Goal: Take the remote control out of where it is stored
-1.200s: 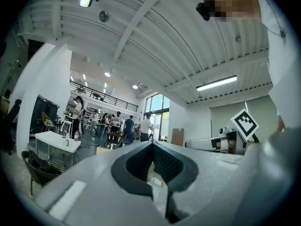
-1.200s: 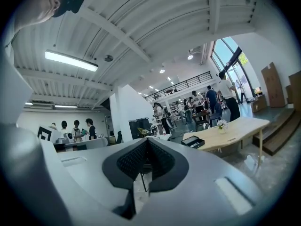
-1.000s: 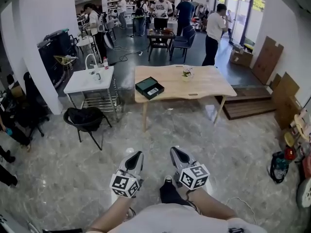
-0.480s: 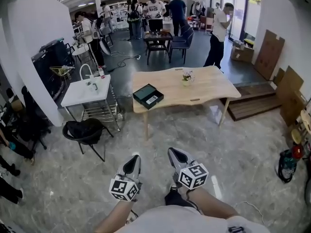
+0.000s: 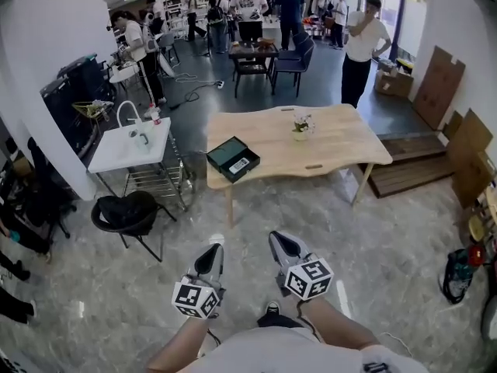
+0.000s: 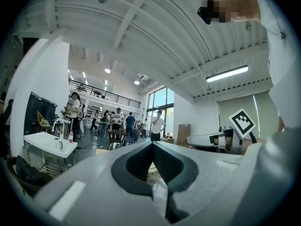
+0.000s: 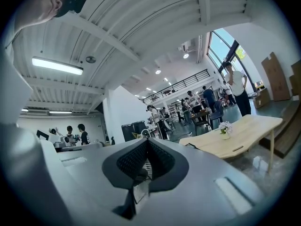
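Wooden table (image 5: 334, 140) ahead holds a black box (image 5: 232, 159) (chair (image 5: 128, 212) nearby).

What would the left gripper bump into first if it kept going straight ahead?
Probably the wooden table, near the end where the black box lies. The left gripper points that way across open floor. It seems tilted upward, so it might pass above.

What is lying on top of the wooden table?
On the wooden table lie a dark flat box with a white label and a small flower pot. The box looks closed, so its inside cannot be seen.
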